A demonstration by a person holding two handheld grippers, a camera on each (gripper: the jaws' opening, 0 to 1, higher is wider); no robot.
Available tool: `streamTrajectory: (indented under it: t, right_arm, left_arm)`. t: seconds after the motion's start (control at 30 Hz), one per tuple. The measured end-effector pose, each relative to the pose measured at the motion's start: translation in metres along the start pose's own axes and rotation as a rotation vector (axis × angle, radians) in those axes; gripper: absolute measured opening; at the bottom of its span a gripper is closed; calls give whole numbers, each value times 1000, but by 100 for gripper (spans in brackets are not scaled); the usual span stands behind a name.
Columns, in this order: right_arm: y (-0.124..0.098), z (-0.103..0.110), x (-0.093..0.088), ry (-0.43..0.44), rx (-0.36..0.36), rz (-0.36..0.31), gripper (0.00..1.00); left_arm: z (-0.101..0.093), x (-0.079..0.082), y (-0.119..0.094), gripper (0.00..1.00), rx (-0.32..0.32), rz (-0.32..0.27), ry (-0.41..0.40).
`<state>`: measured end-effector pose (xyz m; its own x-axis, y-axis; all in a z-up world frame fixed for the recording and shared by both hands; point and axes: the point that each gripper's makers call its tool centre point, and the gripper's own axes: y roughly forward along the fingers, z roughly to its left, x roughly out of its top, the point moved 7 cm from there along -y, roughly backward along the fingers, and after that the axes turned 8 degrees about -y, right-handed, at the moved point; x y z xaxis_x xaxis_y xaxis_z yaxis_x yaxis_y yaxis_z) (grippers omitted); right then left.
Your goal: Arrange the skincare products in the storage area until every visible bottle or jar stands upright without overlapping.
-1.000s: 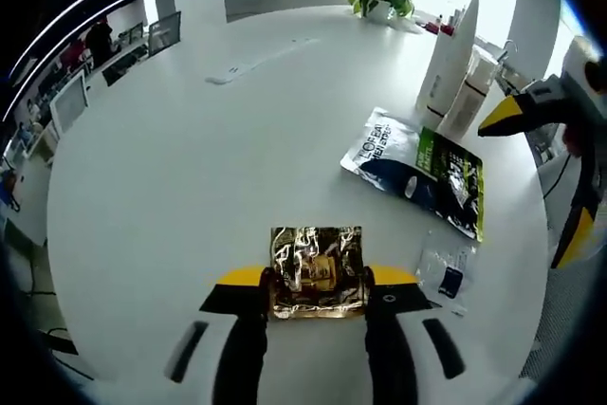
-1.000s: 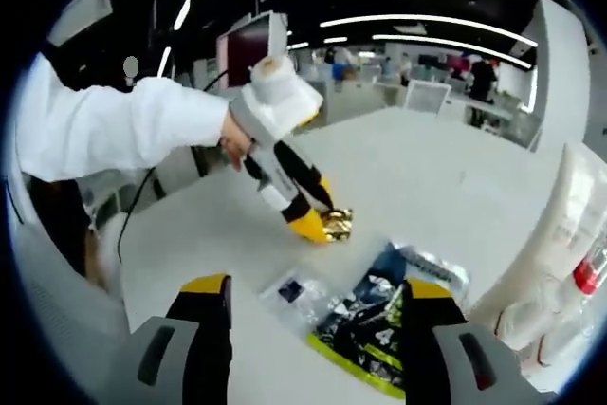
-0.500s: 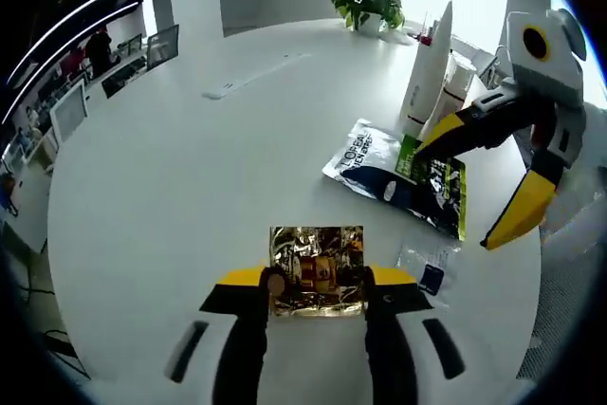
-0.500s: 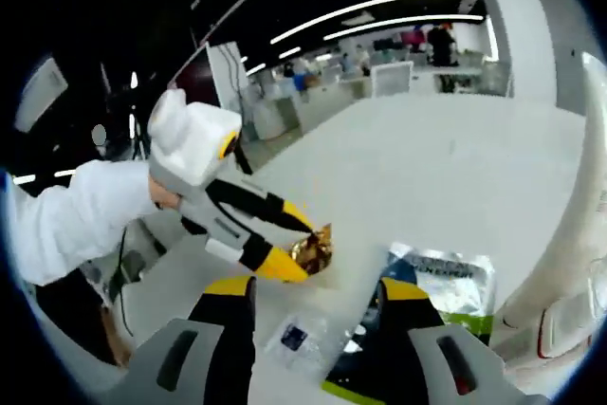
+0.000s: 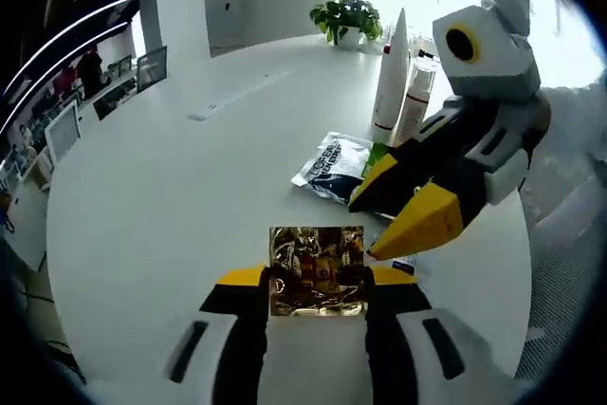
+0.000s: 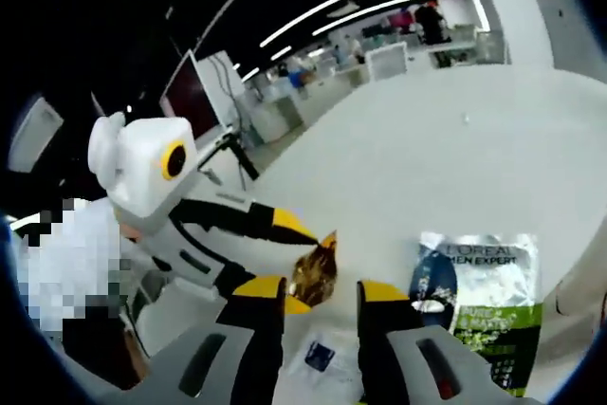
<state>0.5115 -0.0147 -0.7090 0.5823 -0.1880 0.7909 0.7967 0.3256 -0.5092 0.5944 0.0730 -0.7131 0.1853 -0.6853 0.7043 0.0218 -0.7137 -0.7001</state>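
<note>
My left gripper (image 5: 316,277) is shut on a crinkled gold foil sachet (image 5: 316,258) and holds it just above the white round table (image 5: 161,187). From the right comes my right gripper (image 5: 363,230), jaws partly open, its yellow tips close to the sachet's right edge. In the right gripper view the gold sachet (image 6: 318,270) sits just ahead of my right gripper (image 6: 322,293), pinched by the left gripper (image 6: 302,265). A dark blue and green L'Oreal pouch (image 5: 330,166) (image 6: 479,282) lies flat. Two white tubes (image 5: 391,73) stand upright behind it.
A small clear sachet (image 6: 318,358) lies flat by the right jaws. A potted plant (image 5: 346,14) stands at the table's far edge. A person's white sleeve (image 6: 66,263) holds the left gripper. Desks and monitors stand beyond the table.
My right gripper has come close to the gold sachet and its jaws have narrowed. The left gripper still holds the sachet the same way.
</note>
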Motion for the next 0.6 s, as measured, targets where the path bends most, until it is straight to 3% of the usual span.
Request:
streamTrajectory:
  t: [0.27, 0.4, 0.43, 0.5, 0.53, 0.6]
  right_arm:
    - [4, 3, -7, 56, 27, 14, 22]
    - [4, 7, -7, 66, 39, 12, 12]
    - [3, 9, -6, 66, 44, 9, 10]
    - [2, 9, -5, 71, 40, 0, 6]
    - [0, 10, -4, 72, 42, 0, 4]
    - [-2, 12, -4, 78, 49, -7, 0]
  left_arm:
    - [-4, 1, -11, 45, -23, -50, 22]
    - [-9, 4, -15, 45, -20, -63, 39]
    - [-10, 5, -17, 43, -22, -71, 41]
    - [-13, 7, -20, 27, -24, -86, 68]
    - [-14, 8, -21, 25, -18, -101, 90]
    - [-18, 8, -25, 30, -15, -103, 81]
